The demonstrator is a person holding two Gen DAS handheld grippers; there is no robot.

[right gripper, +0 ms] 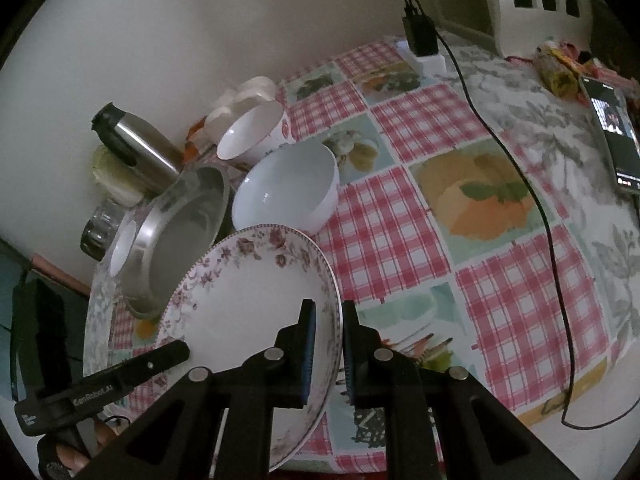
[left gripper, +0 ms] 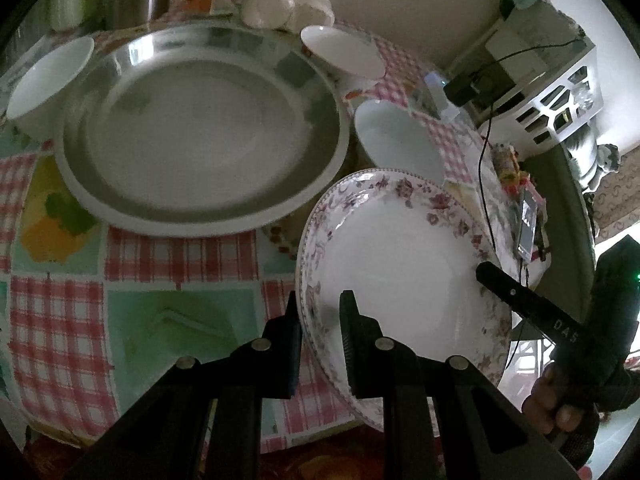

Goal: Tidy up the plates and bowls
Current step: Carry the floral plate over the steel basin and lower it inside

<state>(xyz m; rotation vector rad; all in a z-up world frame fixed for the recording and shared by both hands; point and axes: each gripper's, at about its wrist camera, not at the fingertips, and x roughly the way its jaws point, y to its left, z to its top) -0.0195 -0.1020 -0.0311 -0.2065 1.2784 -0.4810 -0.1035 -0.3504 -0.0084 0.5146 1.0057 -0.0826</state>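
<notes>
A floral-rimmed white plate (left gripper: 400,264) is held tilted above the table between both grippers. My left gripper (left gripper: 320,340) is shut on its near left rim. My right gripper (right gripper: 328,352) is shut on its right rim; the plate (right gripper: 256,304) fills the lower middle of the right wrist view. A large steel plate (left gripper: 200,128) lies on the table to the left. Three white bowls stand around it: one at far left (left gripper: 48,76), one behind (left gripper: 344,52), one beside the floral plate (left gripper: 396,136).
The table has a checked patterned cloth (right gripper: 460,240). A steel flask (right gripper: 136,148) and white eggshell-like pieces (left gripper: 280,4) stand at the back by the wall. A black cable (right gripper: 520,180), a charger (right gripper: 420,36) and a phone (right gripper: 612,136) lie at right.
</notes>
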